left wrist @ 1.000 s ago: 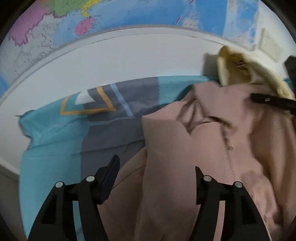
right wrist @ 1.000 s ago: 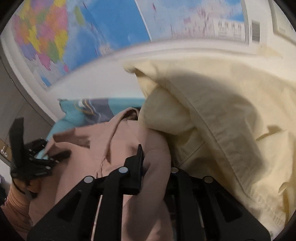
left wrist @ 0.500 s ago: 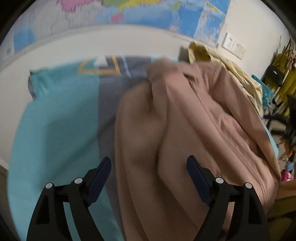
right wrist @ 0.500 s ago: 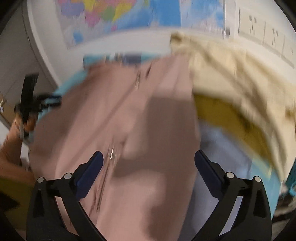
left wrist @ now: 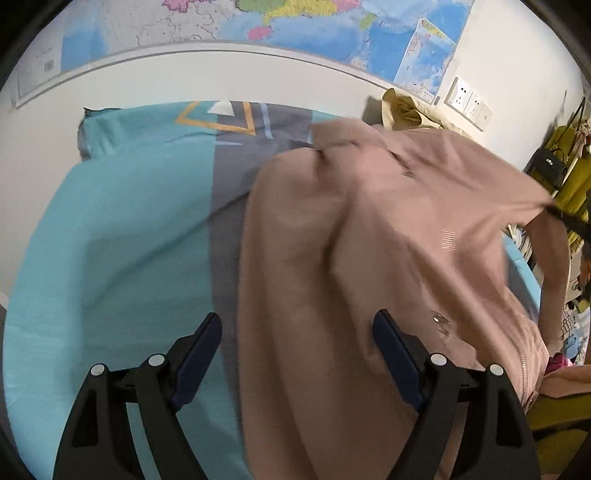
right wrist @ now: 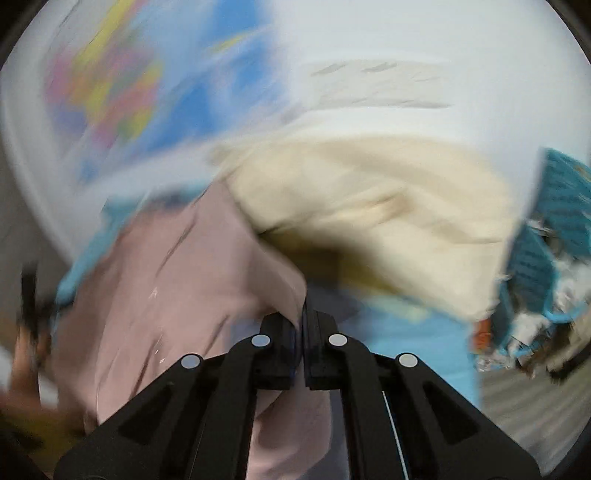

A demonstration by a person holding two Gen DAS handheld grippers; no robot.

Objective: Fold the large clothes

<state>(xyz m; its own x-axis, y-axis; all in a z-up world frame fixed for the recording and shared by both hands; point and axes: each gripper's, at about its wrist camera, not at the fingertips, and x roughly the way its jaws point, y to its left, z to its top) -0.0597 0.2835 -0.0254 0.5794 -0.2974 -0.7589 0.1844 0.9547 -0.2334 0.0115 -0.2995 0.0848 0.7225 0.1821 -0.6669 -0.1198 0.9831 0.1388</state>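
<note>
A wall hung with a colourful world map [left wrist: 303, 26] backs a bed covered by a teal and grey sheet [left wrist: 122, 236].

The right gripper [right wrist: 303, 325] is clenched on a fold of the pink zip-up jacket [right wrist: 177, 295], its jaws pressed together with the cloth pinched between them; this view is heavily blurred. The left gripper [left wrist: 295, 336] is released, jaws spread wide, hovering above the jacket's near part with nothing between its fingers; whether it touches the cloth cannot be told.

In the left wrist view the jacket [left wrist: 369, 258] lies on the right half of the bed, its long axis running from the near edge toward the wall, collar end at the far side. It is dusty pink, rumpled, with a zipper down its right edge, and one corner is lifted up to the right.

Just beyond it sits a cream garment [right wrist: 369, 206], bunched against the wall. A teal basket [right wrist: 550, 229] stands to the right.
</note>
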